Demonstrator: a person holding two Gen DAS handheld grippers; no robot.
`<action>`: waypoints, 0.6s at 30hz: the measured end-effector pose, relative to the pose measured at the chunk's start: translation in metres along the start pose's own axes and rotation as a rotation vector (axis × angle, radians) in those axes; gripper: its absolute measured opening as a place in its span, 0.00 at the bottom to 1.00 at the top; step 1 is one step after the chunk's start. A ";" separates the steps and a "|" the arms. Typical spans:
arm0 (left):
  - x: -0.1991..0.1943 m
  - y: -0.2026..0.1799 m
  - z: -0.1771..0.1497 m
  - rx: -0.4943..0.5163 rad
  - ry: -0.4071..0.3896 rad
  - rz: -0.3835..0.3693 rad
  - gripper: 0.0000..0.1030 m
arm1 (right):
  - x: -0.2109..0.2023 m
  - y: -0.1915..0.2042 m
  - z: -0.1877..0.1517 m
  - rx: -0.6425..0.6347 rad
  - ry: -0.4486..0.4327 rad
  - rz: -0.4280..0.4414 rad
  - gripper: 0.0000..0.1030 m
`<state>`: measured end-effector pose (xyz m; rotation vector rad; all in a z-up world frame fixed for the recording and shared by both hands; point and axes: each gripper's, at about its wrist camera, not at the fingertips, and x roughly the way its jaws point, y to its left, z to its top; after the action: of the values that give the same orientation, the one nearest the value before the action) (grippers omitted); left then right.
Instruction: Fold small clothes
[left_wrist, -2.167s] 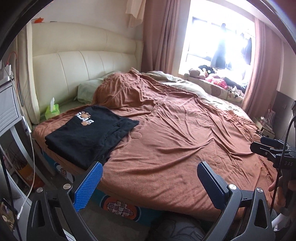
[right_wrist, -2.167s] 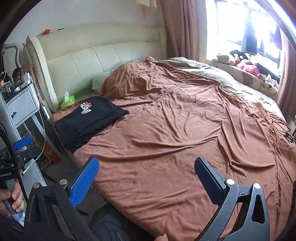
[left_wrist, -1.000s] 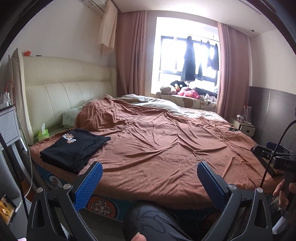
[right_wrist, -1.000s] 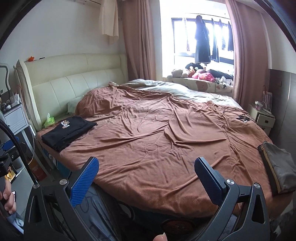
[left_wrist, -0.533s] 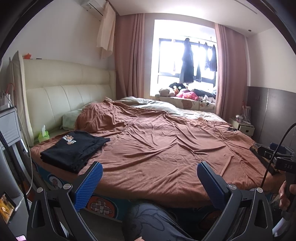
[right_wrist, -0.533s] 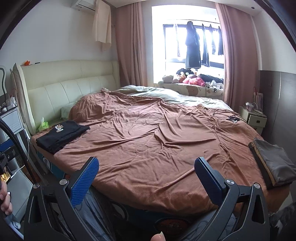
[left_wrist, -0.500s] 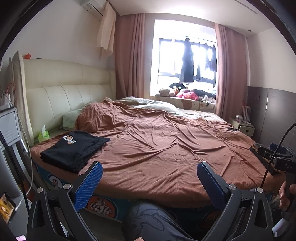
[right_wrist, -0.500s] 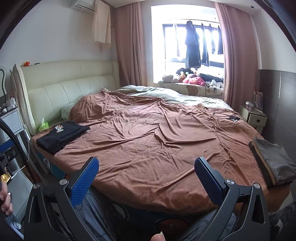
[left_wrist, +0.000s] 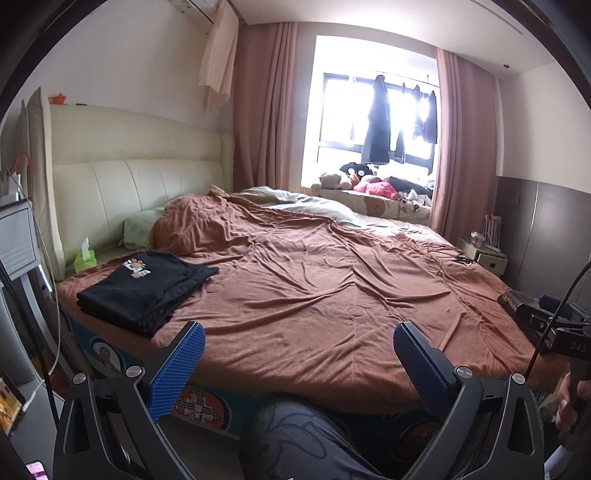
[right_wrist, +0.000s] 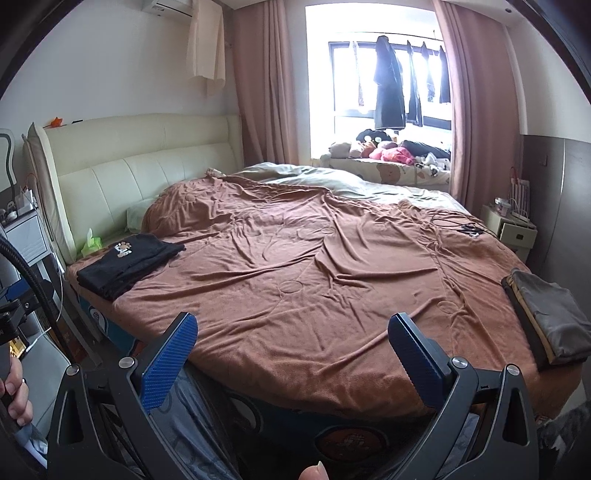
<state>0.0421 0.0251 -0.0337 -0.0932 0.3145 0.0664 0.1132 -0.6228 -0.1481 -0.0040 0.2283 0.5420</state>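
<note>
A folded black garment (left_wrist: 147, 288) with a paw print lies at the bed's near left corner, also visible from the right wrist as the black garment (right_wrist: 127, 264). A folded grey and tan pile (right_wrist: 546, 317) rests on the bed's near right edge. My left gripper (left_wrist: 295, 354) is open and holds nothing, hanging off the foot of the bed above a person's knee. My right gripper (right_wrist: 291, 345) is open too, held back from the bed with nothing between its fingers. Both are well short of either garment.
A wide bed with a brown blanket (right_wrist: 314, 266) fills the room, cream headboard (left_wrist: 129, 184) at the left. A green tissue box (left_wrist: 85, 260) sits by the pillow. A small nightstand (right_wrist: 511, 230) stands at the right, cables (right_wrist: 461, 227) lie on the blanket, and soft toys line the window sill (right_wrist: 388, 162).
Both grippers have pulled back from the bed and tilted up, so the whole room and window now show. The black garment has not moved. Both grippers stay open.
</note>
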 end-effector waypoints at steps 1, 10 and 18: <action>-0.001 0.000 0.000 0.001 -0.002 0.002 1.00 | 0.000 0.001 -0.001 0.002 0.004 0.002 1.00; -0.004 0.002 0.001 0.005 -0.008 -0.001 1.00 | -0.004 0.002 -0.001 0.002 0.014 0.000 1.00; -0.004 0.003 0.001 0.005 -0.002 0.003 1.00 | -0.011 0.003 -0.001 0.012 -0.004 0.009 1.00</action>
<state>0.0381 0.0275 -0.0320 -0.0881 0.3125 0.0689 0.1021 -0.6266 -0.1465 0.0093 0.2277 0.5496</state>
